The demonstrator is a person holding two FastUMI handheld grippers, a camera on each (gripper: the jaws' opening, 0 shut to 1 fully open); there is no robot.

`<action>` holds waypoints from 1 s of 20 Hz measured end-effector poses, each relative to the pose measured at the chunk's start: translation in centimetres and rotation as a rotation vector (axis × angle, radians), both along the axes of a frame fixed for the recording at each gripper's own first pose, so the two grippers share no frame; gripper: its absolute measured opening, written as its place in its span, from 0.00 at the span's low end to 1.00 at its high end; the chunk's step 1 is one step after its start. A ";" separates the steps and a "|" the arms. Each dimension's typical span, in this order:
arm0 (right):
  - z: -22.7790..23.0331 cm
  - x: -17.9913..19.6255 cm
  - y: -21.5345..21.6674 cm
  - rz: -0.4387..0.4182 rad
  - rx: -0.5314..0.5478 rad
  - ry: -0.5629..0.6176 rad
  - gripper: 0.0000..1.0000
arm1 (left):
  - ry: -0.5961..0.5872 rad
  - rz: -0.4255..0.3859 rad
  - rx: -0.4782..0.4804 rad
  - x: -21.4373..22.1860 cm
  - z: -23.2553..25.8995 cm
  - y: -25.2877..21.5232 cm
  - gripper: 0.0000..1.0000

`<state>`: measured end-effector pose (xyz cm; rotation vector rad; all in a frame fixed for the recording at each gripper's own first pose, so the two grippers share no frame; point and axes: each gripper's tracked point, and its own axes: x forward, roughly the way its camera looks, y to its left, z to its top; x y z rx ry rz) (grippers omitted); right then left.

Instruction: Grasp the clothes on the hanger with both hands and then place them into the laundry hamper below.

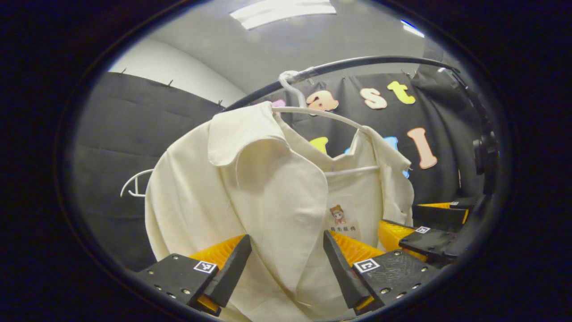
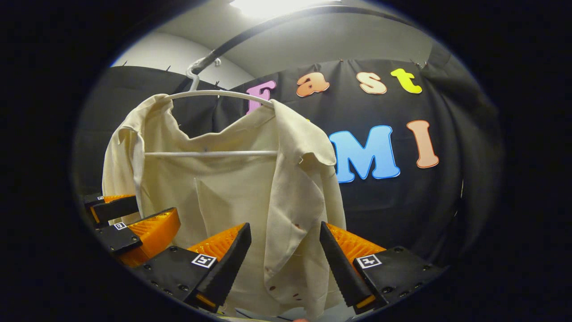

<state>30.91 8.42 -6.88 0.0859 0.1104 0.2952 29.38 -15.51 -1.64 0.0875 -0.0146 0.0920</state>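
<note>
Little here can be read. The cream shirt (image 1: pixel 250 197) on the white hanger (image 1: pixel 321 114) carries a small printed patch (image 1: pixel 342 219) low on its inner back panel, seen in the left gripper view: a cartoon figure with a short line of small characters beneath it, too small and blurred to make out. Each tool bears square black-and-white coded markers (image 1: pixel 366 265) on its finger blocks; these are patterns, not legible words or numbers.
</note>
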 end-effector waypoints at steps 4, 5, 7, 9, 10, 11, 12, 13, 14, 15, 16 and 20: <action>-0.2 2.3 -0.5 -0.059 0.033 0.000 0.97 | -0.022 0.083 0.005 0.4 0.5 1.1 0.95; -0.1 2.8 -0.4 -0.067 0.044 0.004 0.96 | -0.042 0.096 0.004 0.2 1.1 1.4 0.94; -0.2 3.4 0.0 -0.072 0.060 0.016 0.95 | -0.092 0.113 0.007 -0.2 2.9 1.9 0.84; -0.4 4.2 0.8 -0.056 0.066 0.041 0.95 | -0.130 0.121 0.025 -0.9 4.4 2.1 0.64; -0.6 4.4 0.9 -0.057 0.062 0.049 0.86 | -0.141 0.118 0.034 -1.2 5.0 2.0 0.53; -0.4 4.3 0.9 -0.060 0.053 0.048 0.63 | -0.154 0.123 0.040 -1.5 5.6 2.2 0.45; -0.2 4.2 0.6 -0.072 0.041 0.039 0.51 | -0.162 0.110 0.039 -2.1 6.0 2.3 0.32; 0.0 4.2 0.1 -0.093 0.026 0.024 0.31 | -0.164 0.075 0.036 -2.4 6.4 1.9 0.20; 0.2 4.1 0.5 -0.068 0.019 0.017 0.14 | -0.181 0.112 0.038 -3.4 6.9 2.8 0.24; 0.0 4.1 0.8 -0.061 -0.005 0.017 0.17 | -0.183 0.109 0.033 -3.4 7.1 3.3 0.05; 0.0 4.1 0.5 -0.076 -0.041 0.012 0.17 | -0.180 0.111 0.028 -3.4 7.2 3.3 0.06; 1.1 4.1 -2.5 -0.180 -0.065 -0.027 0.01 | -0.161 0.077 0.058 -4.3 7.5 3.8 0.01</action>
